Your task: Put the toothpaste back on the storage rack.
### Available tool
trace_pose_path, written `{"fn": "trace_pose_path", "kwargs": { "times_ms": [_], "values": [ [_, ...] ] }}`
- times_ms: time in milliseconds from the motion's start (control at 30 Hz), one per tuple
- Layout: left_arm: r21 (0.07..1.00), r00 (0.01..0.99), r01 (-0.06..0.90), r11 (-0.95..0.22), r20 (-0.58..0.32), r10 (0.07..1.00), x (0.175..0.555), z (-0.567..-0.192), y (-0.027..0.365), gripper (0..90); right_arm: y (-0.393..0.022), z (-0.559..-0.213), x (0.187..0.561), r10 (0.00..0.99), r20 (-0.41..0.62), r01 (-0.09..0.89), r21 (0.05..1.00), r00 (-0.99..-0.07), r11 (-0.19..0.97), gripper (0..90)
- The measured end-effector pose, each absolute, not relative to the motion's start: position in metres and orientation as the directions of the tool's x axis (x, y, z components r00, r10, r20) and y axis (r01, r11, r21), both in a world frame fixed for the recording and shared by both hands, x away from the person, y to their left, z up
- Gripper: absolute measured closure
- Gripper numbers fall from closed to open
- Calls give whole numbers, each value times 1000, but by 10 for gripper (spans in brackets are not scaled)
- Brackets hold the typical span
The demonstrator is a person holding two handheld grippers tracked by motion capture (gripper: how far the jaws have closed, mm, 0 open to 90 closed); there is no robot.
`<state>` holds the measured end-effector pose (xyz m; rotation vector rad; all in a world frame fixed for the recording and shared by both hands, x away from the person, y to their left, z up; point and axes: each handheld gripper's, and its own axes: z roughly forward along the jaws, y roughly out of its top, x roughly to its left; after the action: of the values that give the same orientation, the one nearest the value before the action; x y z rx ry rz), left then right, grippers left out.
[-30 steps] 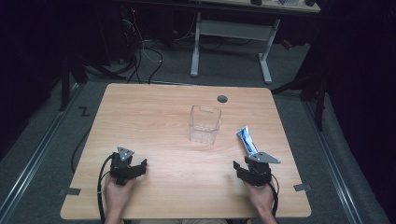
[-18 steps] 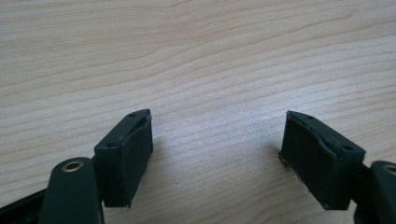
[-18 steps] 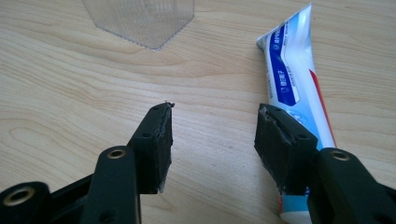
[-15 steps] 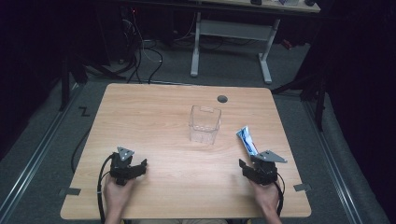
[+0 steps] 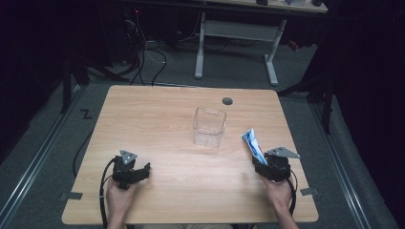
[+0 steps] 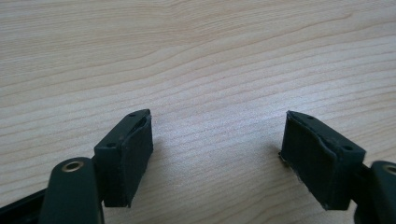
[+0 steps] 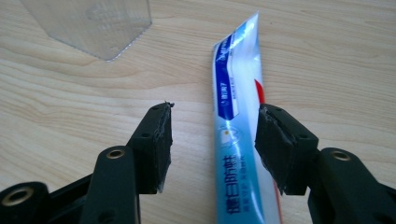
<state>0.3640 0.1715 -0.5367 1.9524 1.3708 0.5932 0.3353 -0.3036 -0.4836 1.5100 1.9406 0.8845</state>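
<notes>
A blue and white toothpaste tube point(image 5: 252, 145) point(image 7: 236, 116) lies flat on the wooden table point(image 5: 157, 119), right of a clear plastic box point(image 5: 209, 127). My right gripper point(image 5: 260, 161) point(image 7: 212, 137) is open over the tube's near end; the tube runs between its jaws, close to the right pad point(image 7: 275, 144), and no pad presses on it. My left gripper point(image 5: 141, 171) point(image 6: 217, 144) rests open near the table's front left, with bare wood between its pads.
A round dark cable hole point(image 5: 227, 101) sits in the table's far edge behind the box. A corner of the box point(image 7: 100, 23) shows at the top left of the right gripper view. A desk frame point(image 5: 239, 43) stands on the floor beyond the table.
My right gripper has shifted a little to the right and toward the near edge beside the tube. The left gripper has kept still.
</notes>
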Motion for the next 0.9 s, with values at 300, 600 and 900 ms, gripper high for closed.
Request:
{"fn": "trace_pose_path", "kwargs": {
  "times_ms": [300,600,900],
  "values": [
    [740,345,634,-223,-12,939,364,-537,172,252,-312,-483,353,975,2,659,738,-222,148,459],
    [740,345,634,-224,-12,938,364,-537,172,251,-315,-480,366,976,13,673,727,-216,139,458],
    [740,344,634,-223,-12,939,364,-537,171,251,-312,-474,384,973,-12,668,725,-232,168,459]
  ]
}}
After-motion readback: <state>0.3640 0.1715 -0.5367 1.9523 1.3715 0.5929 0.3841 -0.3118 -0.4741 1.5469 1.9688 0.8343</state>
